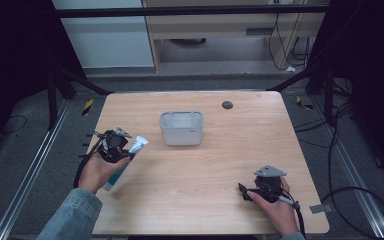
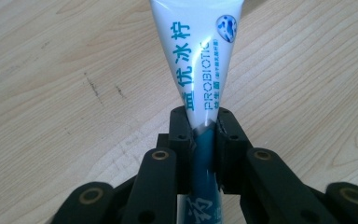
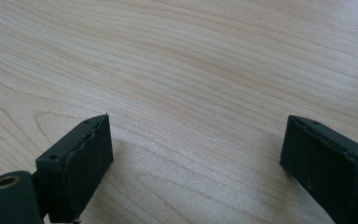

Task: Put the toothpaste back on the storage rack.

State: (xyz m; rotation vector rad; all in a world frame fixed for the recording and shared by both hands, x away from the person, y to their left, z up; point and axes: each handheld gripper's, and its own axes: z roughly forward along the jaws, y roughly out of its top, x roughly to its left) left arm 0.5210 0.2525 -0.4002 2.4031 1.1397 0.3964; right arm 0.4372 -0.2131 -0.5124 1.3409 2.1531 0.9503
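A white and teal toothpaste tube (image 1: 130,156) lies slanted at the table's left side, its flat white end towards the bin. My left gripper (image 1: 114,146) is shut on the tube's middle; in the left gripper view the tube (image 2: 196,70) runs up between the closed jaws of that gripper (image 2: 204,140), printed with blue characters and "PROBIOTIC". A grey open-topped bin (image 1: 181,128) stands at the table's centre, to the right of the tube. My right gripper (image 1: 250,192) rests near the front right; its jaws (image 3: 196,163) stand wide apart over bare wood.
The light wooden table (image 1: 220,165) has a small dark round cap (image 1: 227,104) near its far edge. Black frame struts and cables lie on the floor at both sides. A wooden cabinet stands beyond the table.
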